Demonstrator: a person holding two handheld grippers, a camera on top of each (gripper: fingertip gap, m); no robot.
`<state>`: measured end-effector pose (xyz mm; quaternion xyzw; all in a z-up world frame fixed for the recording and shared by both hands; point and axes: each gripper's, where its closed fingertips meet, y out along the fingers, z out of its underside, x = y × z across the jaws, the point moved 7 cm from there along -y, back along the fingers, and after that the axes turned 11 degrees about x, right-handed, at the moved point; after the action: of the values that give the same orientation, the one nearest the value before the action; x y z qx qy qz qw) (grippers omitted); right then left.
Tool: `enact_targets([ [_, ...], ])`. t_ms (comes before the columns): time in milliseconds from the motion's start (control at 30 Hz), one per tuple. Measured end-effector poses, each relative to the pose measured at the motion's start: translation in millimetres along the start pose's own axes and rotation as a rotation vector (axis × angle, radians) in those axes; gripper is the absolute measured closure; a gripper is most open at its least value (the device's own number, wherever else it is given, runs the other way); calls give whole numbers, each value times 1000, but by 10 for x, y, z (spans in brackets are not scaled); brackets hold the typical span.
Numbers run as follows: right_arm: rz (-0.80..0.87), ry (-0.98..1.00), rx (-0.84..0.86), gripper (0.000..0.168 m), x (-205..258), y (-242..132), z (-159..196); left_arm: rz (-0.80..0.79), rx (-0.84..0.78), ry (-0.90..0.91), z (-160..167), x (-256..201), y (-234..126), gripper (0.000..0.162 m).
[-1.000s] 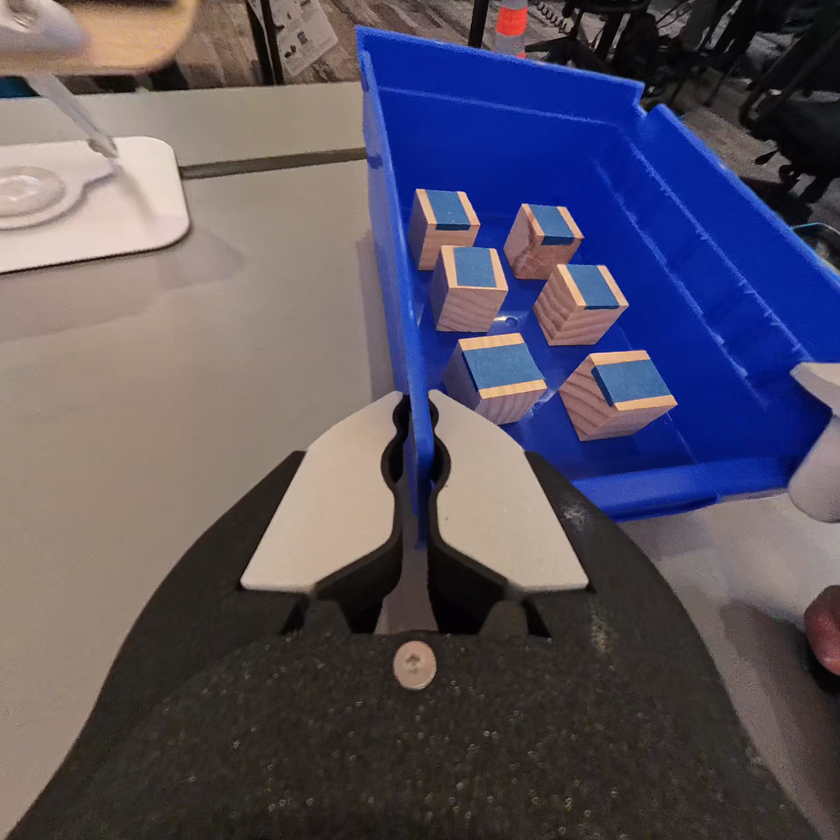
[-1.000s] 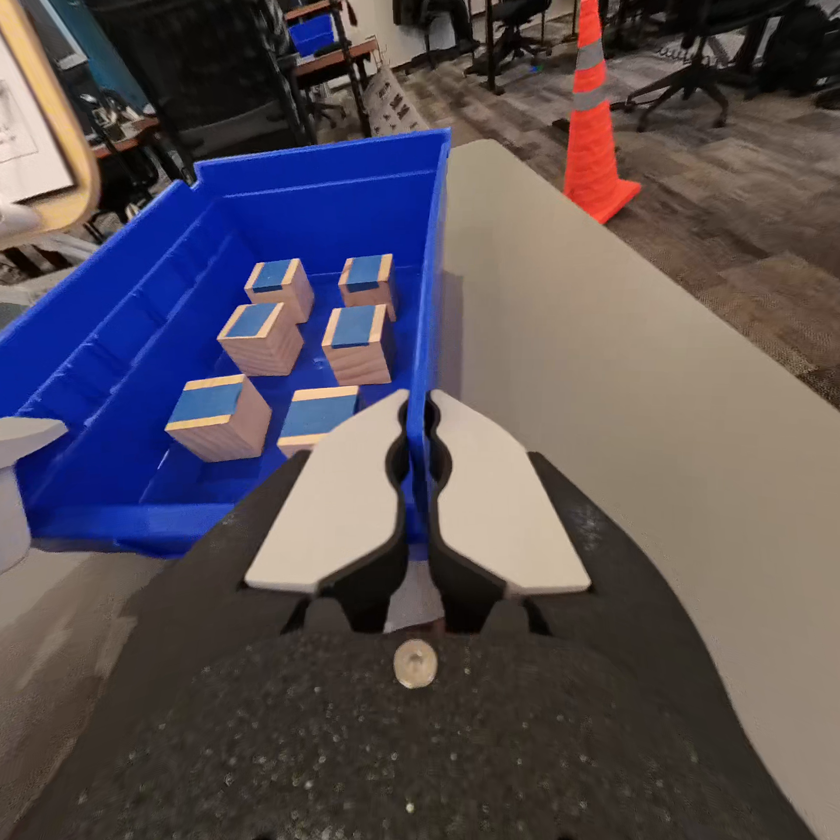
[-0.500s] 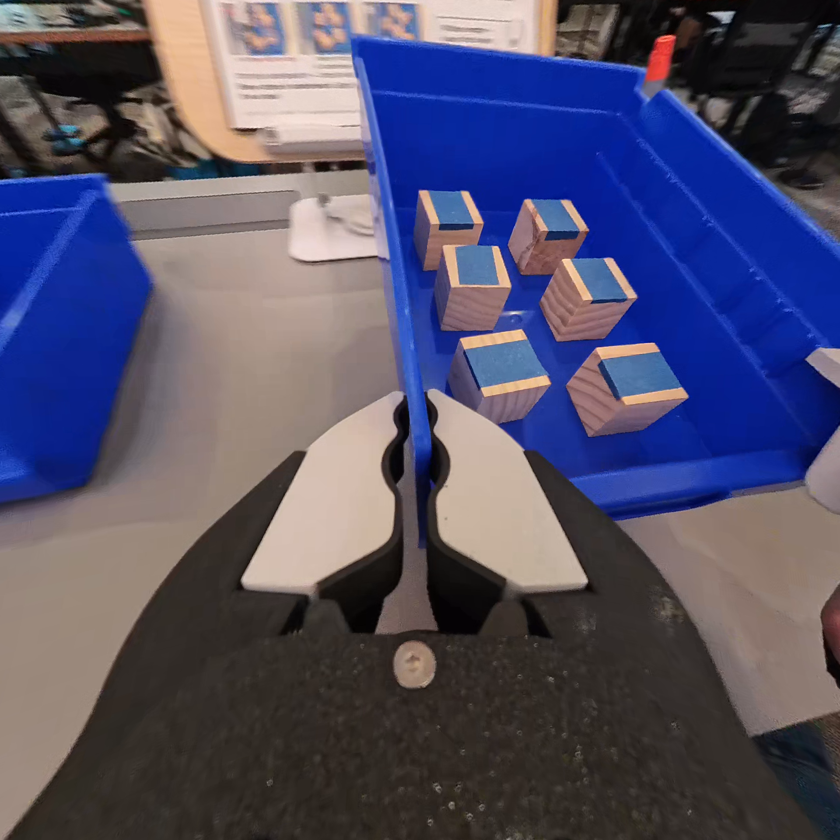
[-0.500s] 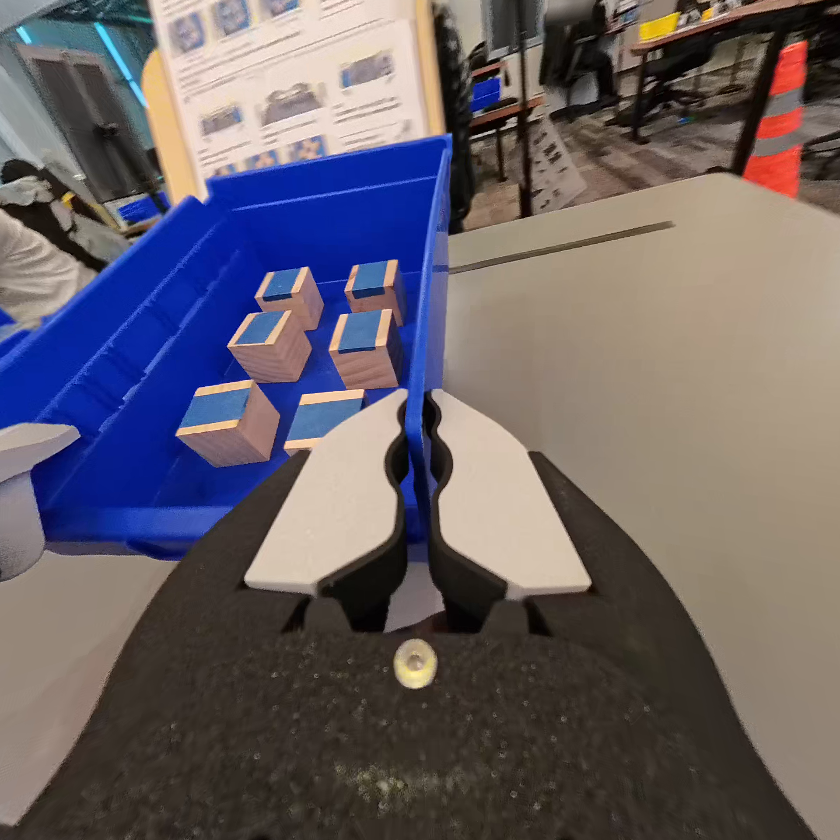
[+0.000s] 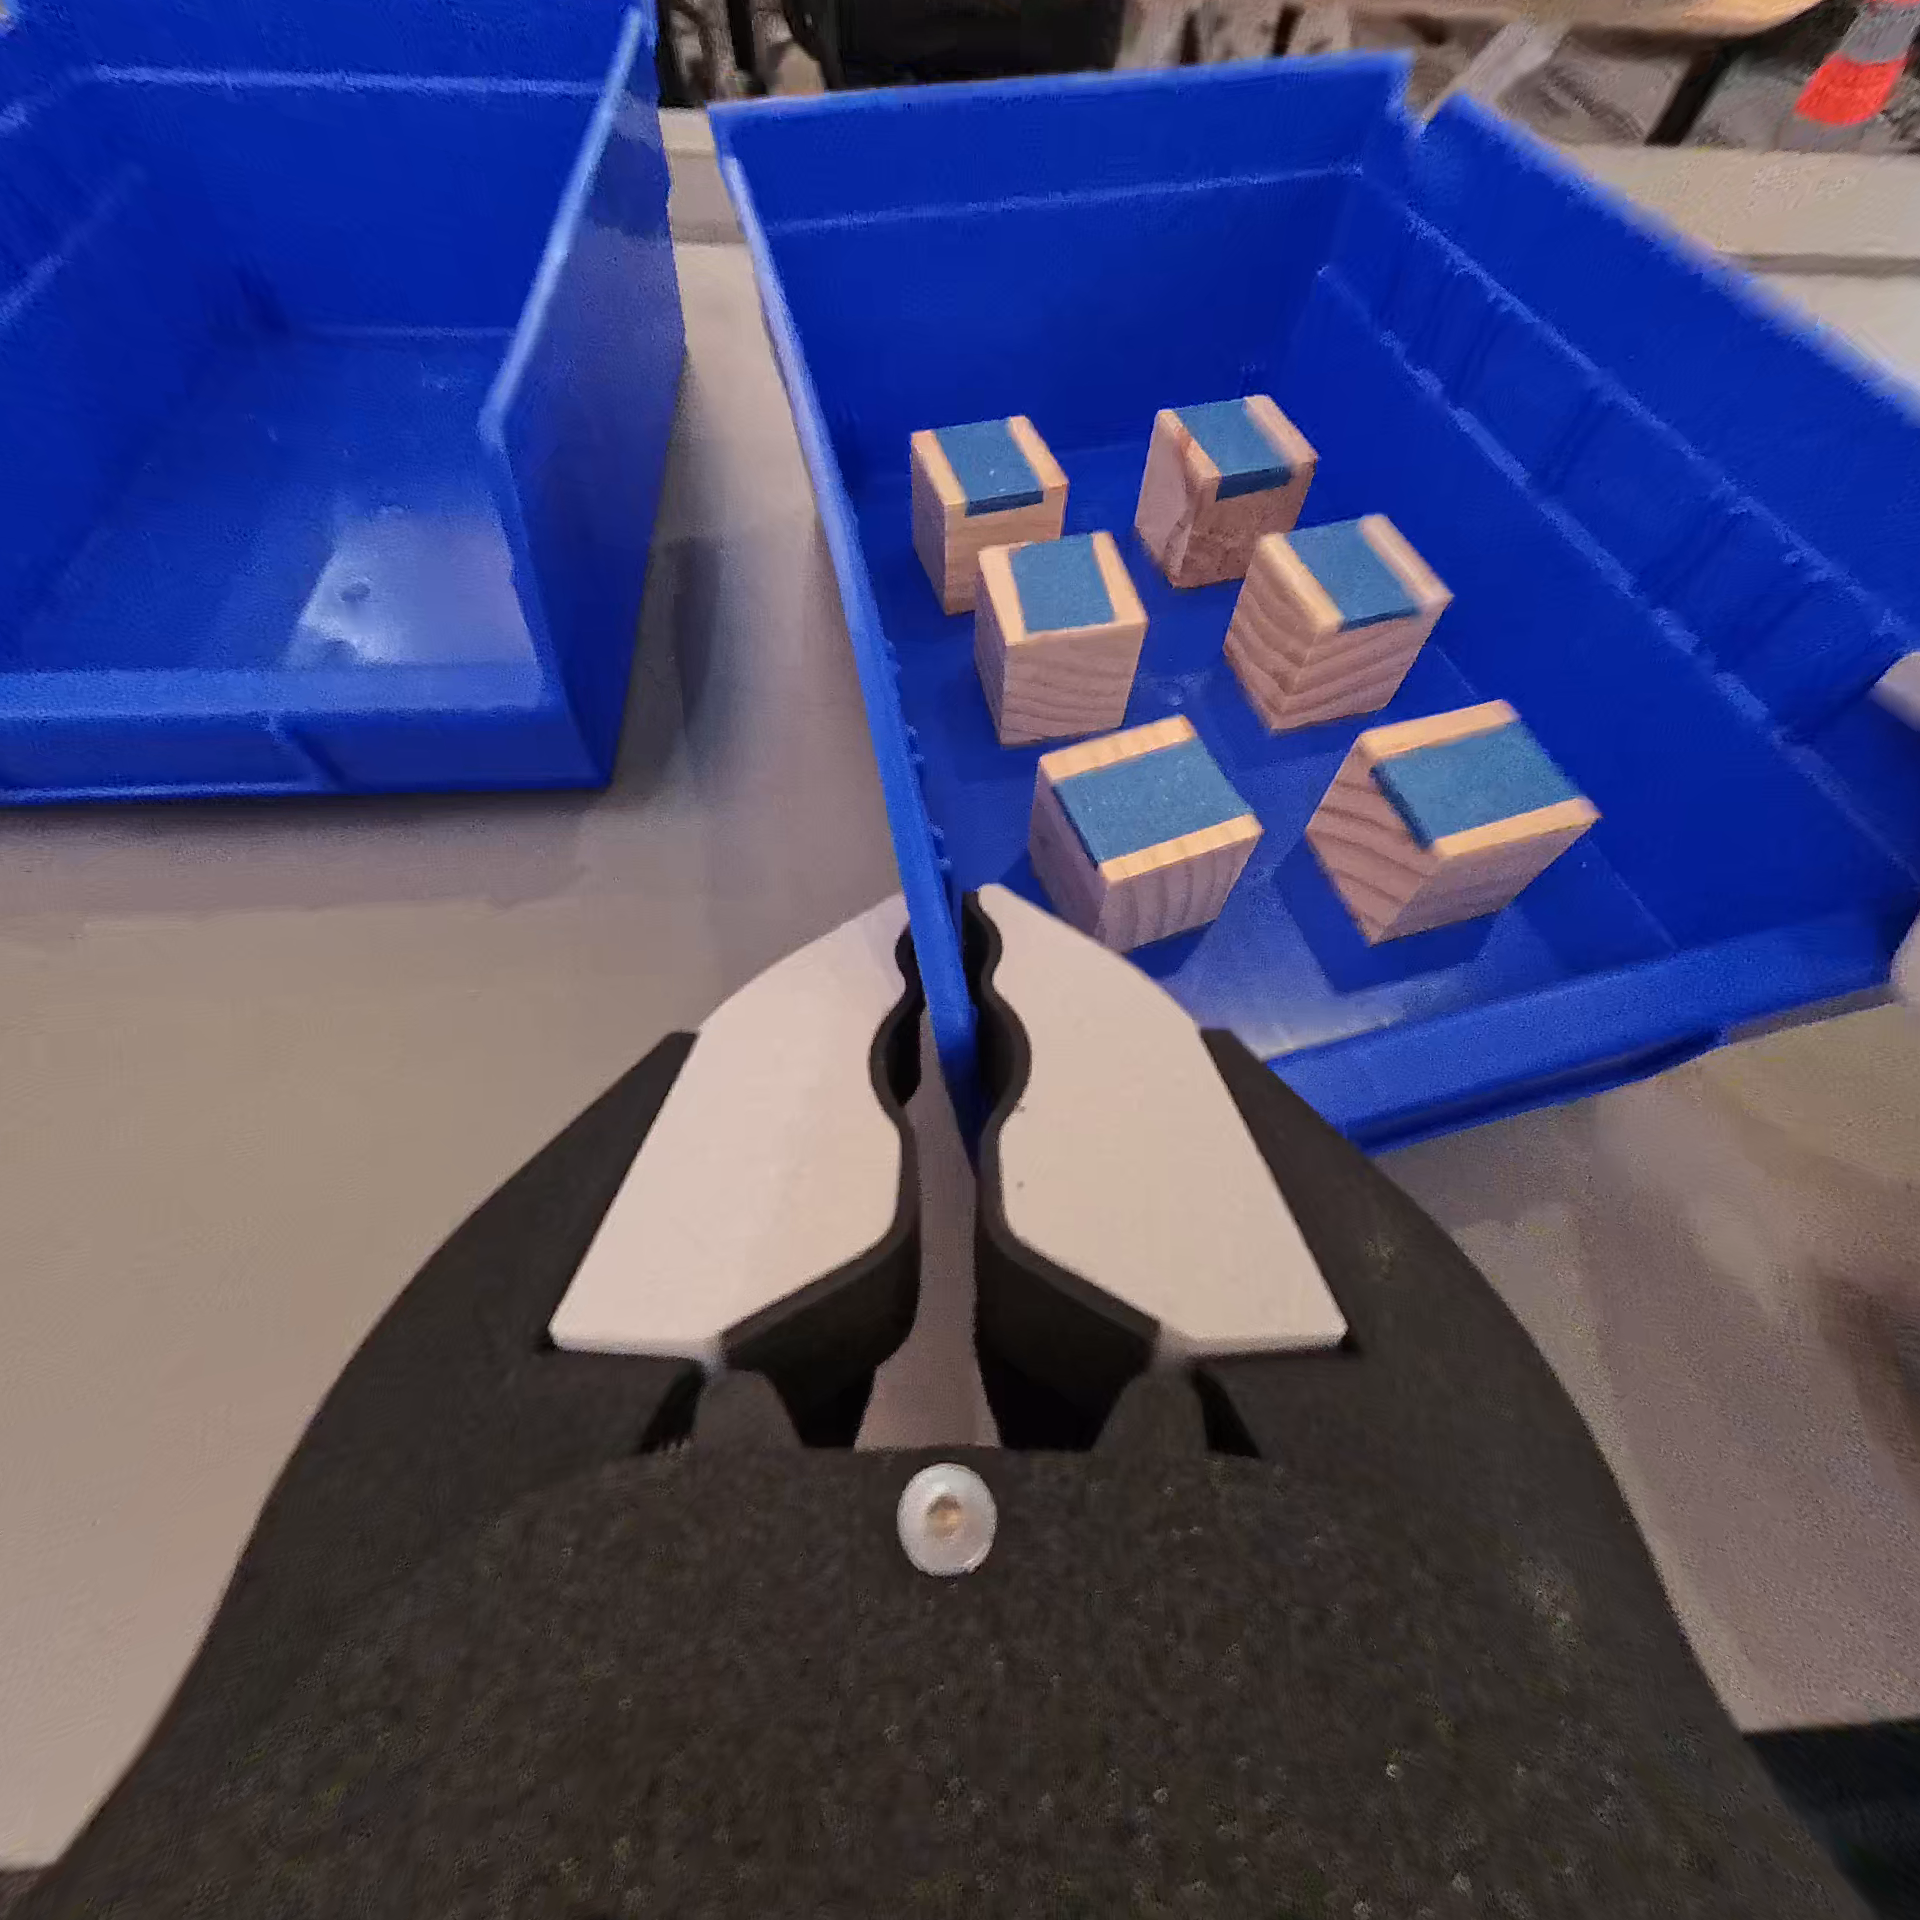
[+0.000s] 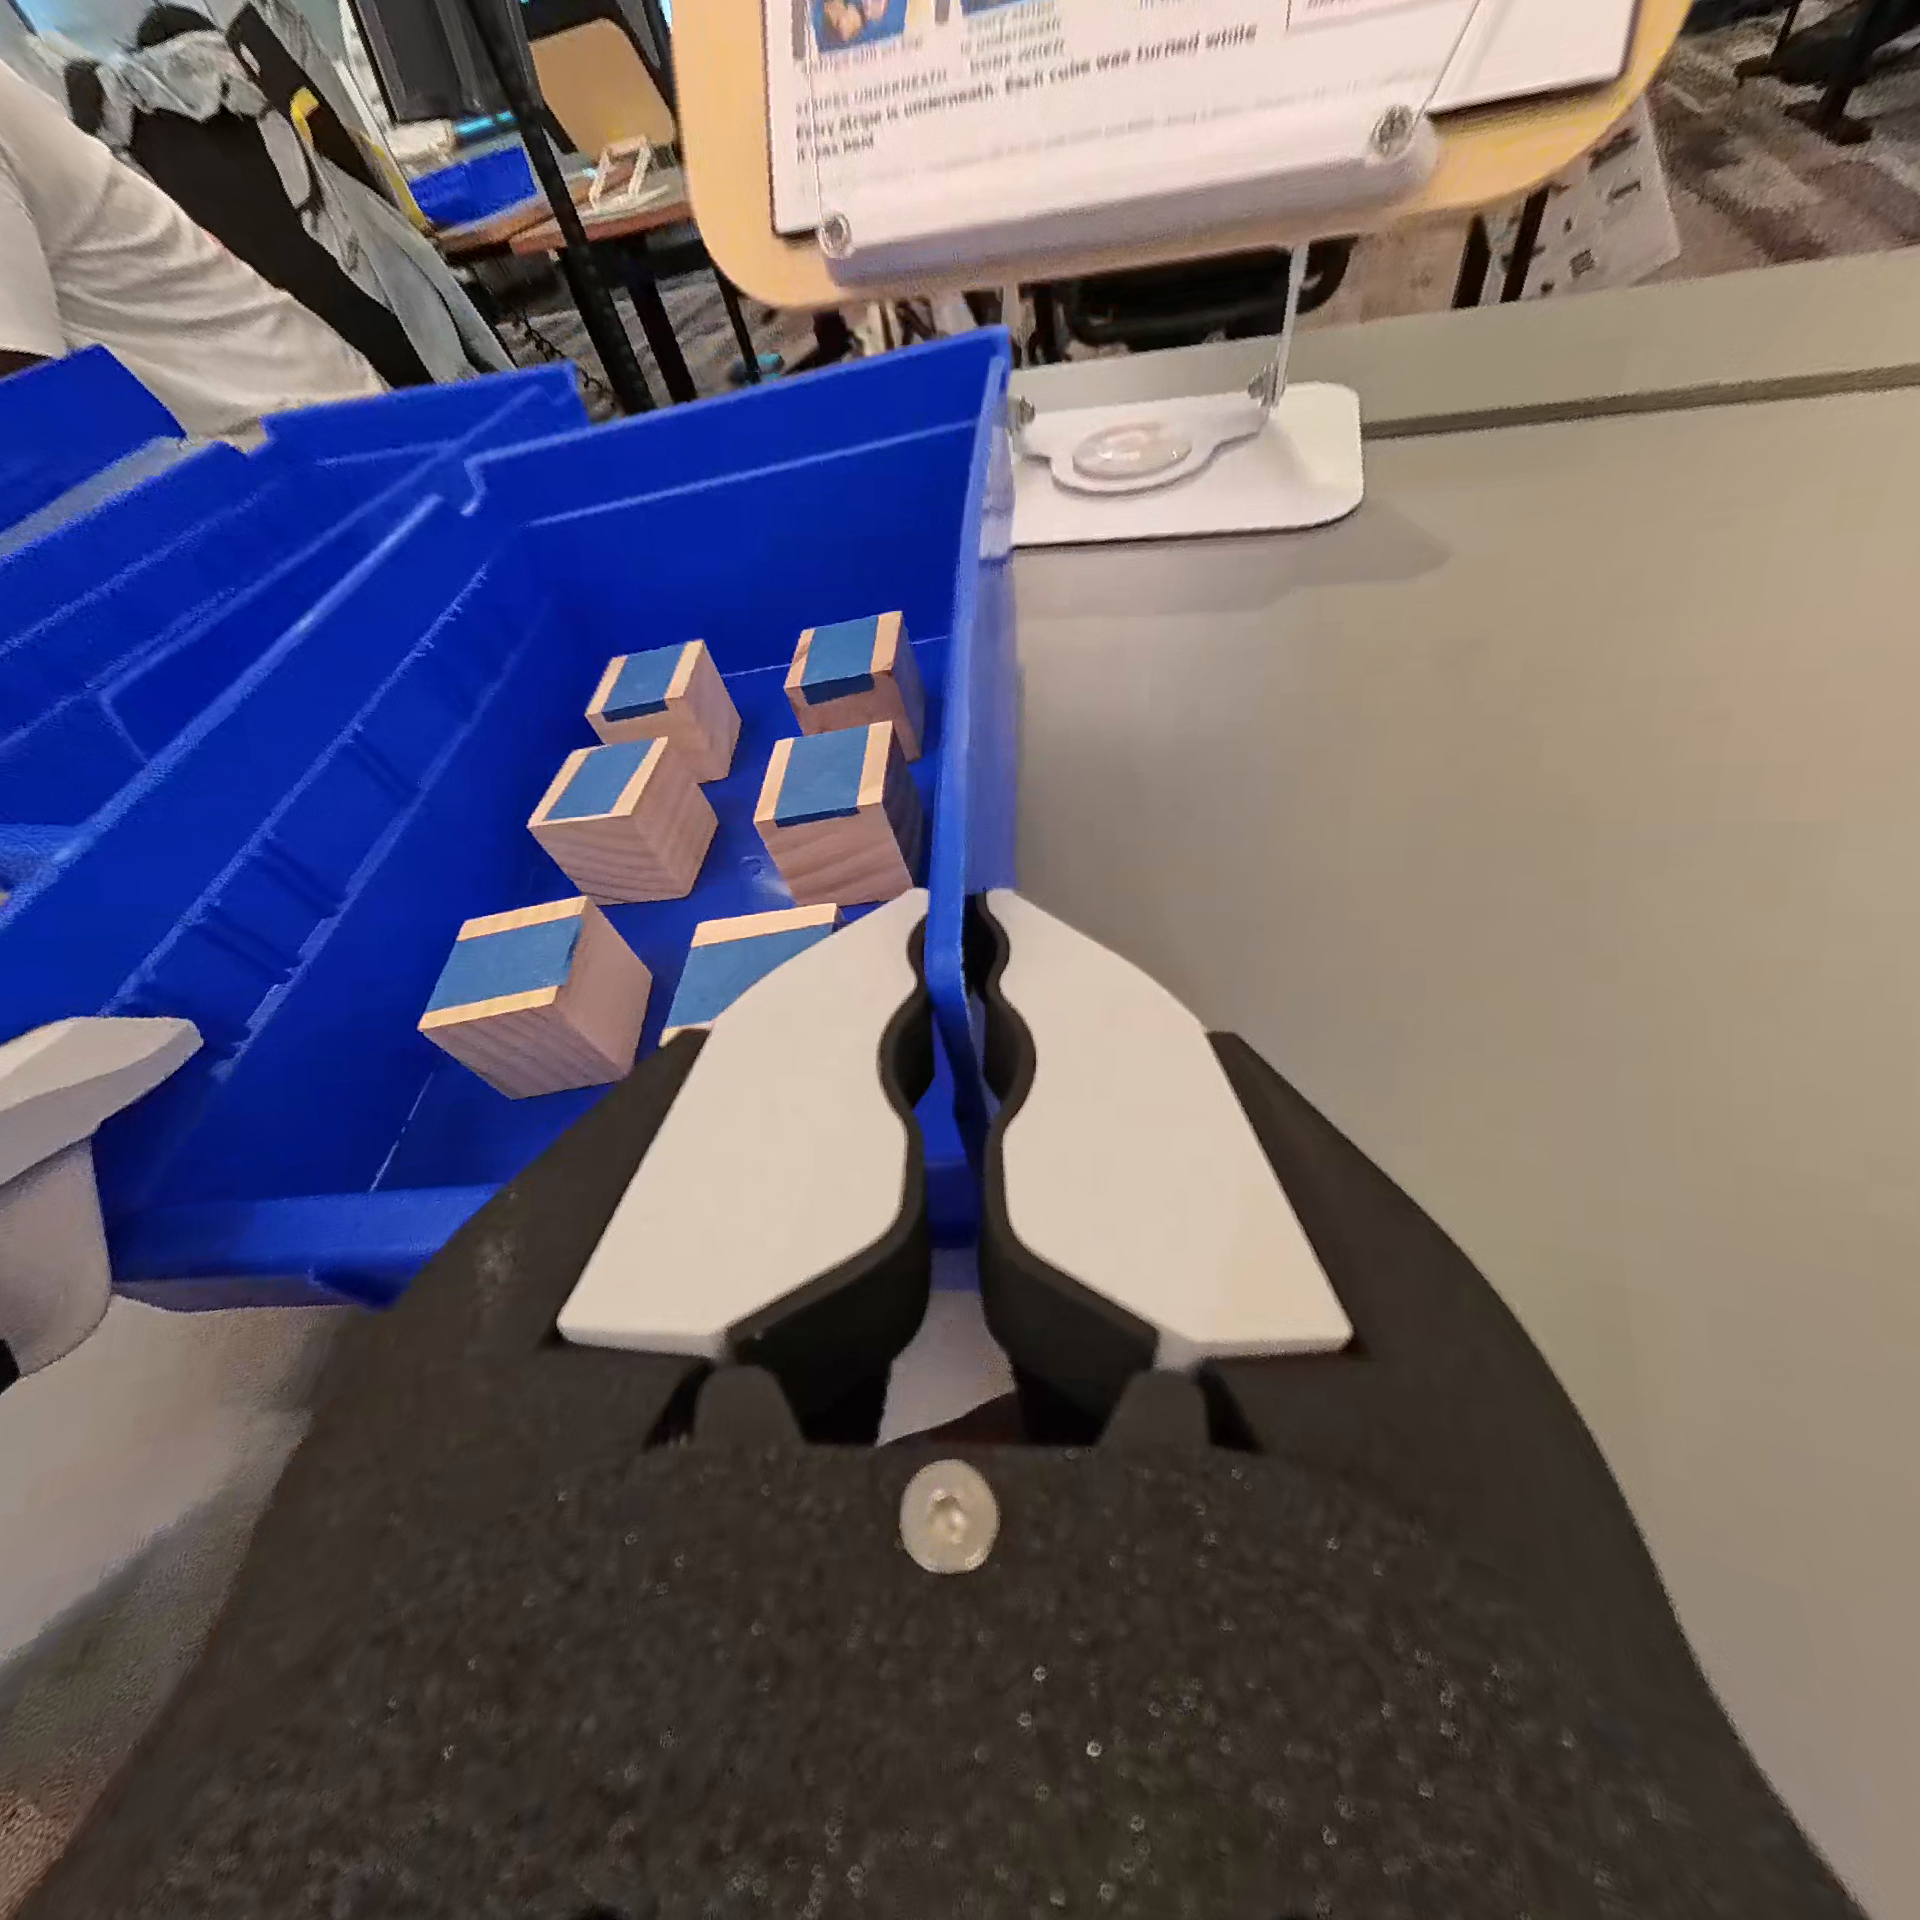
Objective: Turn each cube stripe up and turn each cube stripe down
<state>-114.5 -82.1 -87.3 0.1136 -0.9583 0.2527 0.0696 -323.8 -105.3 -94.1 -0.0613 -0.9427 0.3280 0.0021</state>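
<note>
Right now the left gripper is clamped tight on the left wall of the blue bin, and the right gripper is pinched just as firmly on the opposite wall. Six wooden cubes sit inside on the bin floor in two rows of three, every blue stripe facing up. A second blue bin stands just beside it on the grey desk.
</note>
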Motion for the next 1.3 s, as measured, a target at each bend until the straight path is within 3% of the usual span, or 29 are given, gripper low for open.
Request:
enact_targets([
  [200, -77, -19, 5, 161, -90, 64, 47, 22, -17, -39, 0, -19, 33, 153],
  [233, -113, -26, 23, 156, -100, 44, 49, 51, 15, -52, 14, -13, 10, 143],
  [300, -192, -24, 39, 133, -140, -50, 26, 95, 53, -96, 12, 33, -118, 94],
  [367, -225, -95, 34, 128, -198, -224, 52, 140, 34, -107, -3, 144, -367, 94],
  [500, -355, -196, -141, 139, -271, -708, 242, 58, 18, -70, 13, 770, -681, 82],
  [633, -394, -271, -208, 148, -239, -849, 347, -105, 56, -89, -137, 1754, -440, 82],
  [800, -460, -211, -163, 142, -122, -780, 413, -52, -24, -173, -529, 2595, 113, 87],
  [867, -473, -205, -170, 142, -81, -789, 424, 8, -43, -189, -661, 2720, 307, 88],
  [1000, -500, -201, -148, 142, 17, -788, 491, -35, -29, -138, -862, 2838, 601, 92],
  [1167, -535, -209, -117, 141, 184, -797, 594, -40, 54, -132, -864, 2849, 847, 133],
  [1233, -561, -207, -110, 139, 325, -807, 652, 20, 45, -195, -819, 2841, 788, 157],
  [1300, -588, -242, -88, 138, 536, -823, 724, -22, 41, -225, -721, 2806, 663, 157],
])
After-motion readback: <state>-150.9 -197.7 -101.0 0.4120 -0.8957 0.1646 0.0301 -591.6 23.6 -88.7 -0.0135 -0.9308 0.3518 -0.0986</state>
